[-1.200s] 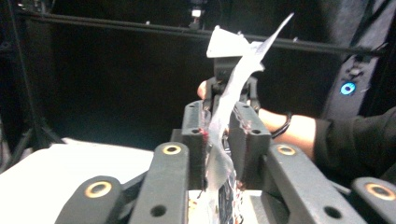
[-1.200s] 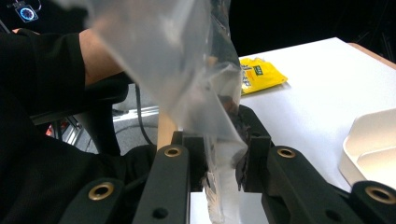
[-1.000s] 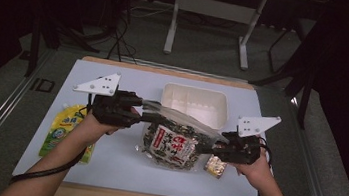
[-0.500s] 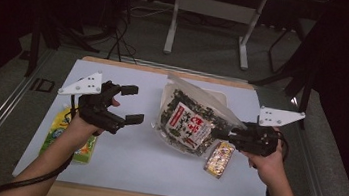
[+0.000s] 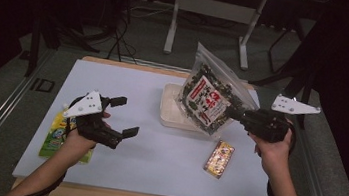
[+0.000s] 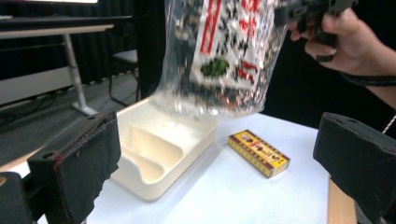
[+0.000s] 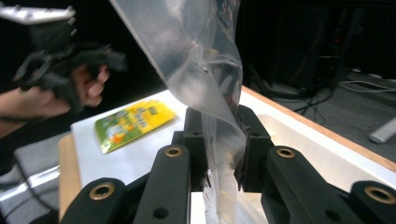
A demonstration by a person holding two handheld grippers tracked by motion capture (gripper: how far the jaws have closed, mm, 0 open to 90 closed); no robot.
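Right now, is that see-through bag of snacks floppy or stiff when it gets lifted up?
Probably floppy: the clear bag hangs bent and crinkled from the right gripper, which pinches only one edge of it. It looks light, since that one small pinch holds it above the white tray. The shiny plastic may be slippery, so it could slide out.

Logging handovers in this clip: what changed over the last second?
The left gripper let go of the clear snack bag and drew back left, open. The right gripper, clamped on the bag's edge, lifted it above the white tray. The yellow box and green packet stayed put.
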